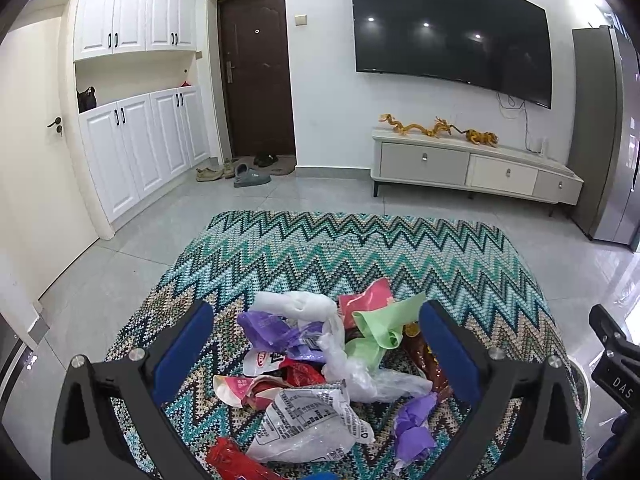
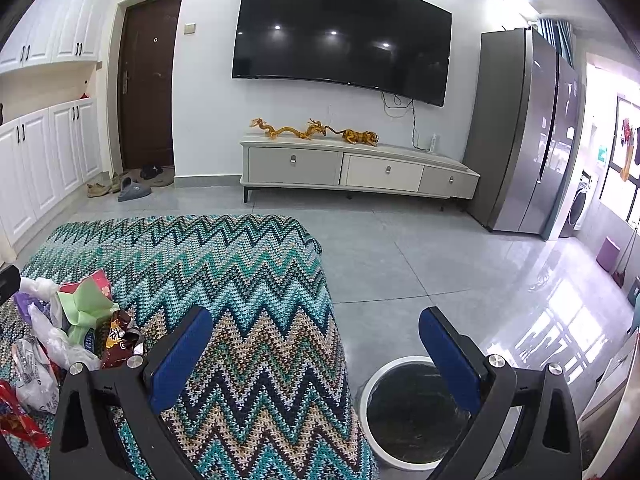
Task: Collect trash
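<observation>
A pile of crumpled wrappers [image 1: 320,364] lies on a table under a zigzag knitted cloth [image 1: 340,252]: white, purple, green, pink, red and clear plastic pieces. My left gripper [image 1: 316,340] hovers open over it, its blue pads on either side of the heap, touching nothing that I can tell. In the right wrist view the same pile [image 2: 68,332] sits at the far left. My right gripper [image 2: 316,344] is open and holds nothing, above the table's right edge. A round white-rimmed bin [image 2: 404,412] with a dark liner stands on the floor below it.
A grey tiled floor [image 2: 400,264] surrounds the table. A TV cabinet [image 2: 352,172] with golden figurines stands against the far wall under a large television [image 2: 344,36]. A steel fridge [image 2: 532,132] is at the right. White cupboards [image 1: 136,148] and shoes near a dark door lie at the left.
</observation>
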`<move>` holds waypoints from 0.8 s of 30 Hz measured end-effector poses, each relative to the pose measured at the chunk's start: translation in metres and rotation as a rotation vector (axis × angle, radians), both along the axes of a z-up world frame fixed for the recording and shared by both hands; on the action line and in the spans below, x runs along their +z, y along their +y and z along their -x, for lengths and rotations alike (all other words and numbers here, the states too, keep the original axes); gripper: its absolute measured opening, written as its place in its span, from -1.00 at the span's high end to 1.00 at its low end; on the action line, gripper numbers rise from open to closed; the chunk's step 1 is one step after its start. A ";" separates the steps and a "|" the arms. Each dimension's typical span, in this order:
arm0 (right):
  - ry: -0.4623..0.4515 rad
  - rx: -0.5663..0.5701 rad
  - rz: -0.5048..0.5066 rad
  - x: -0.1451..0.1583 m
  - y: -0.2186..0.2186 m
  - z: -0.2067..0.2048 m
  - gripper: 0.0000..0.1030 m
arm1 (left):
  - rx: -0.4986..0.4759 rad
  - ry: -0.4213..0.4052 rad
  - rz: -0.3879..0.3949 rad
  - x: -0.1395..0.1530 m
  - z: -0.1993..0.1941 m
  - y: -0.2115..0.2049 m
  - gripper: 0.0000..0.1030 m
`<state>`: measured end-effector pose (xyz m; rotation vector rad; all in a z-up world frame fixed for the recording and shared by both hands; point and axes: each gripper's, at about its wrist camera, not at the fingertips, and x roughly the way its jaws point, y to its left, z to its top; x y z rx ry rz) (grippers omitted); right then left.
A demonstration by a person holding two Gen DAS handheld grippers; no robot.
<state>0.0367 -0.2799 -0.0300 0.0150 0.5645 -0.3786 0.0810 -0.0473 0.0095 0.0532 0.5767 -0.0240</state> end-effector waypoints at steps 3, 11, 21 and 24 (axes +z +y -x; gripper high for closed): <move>0.001 0.001 0.000 0.000 0.000 0.000 -1.00 | 0.000 0.005 0.006 0.002 -0.002 0.007 -1.00; -0.010 0.009 0.005 0.006 0.003 0.001 -1.00 | 0.024 -0.008 0.011 0.011 -0.005 0.039 -1.00; -0.012 0.134 -0.033 0.018 0.016 0.004 -1.00 | 0.057 0.046 0.068 0.006 -0.008 0.104 -1.00; 0.002 0.212 -0.082 0.019 0.025 0.002 -1.00 | 0.020 0.061 0.095 0.002 -0.004 0.120 -1.00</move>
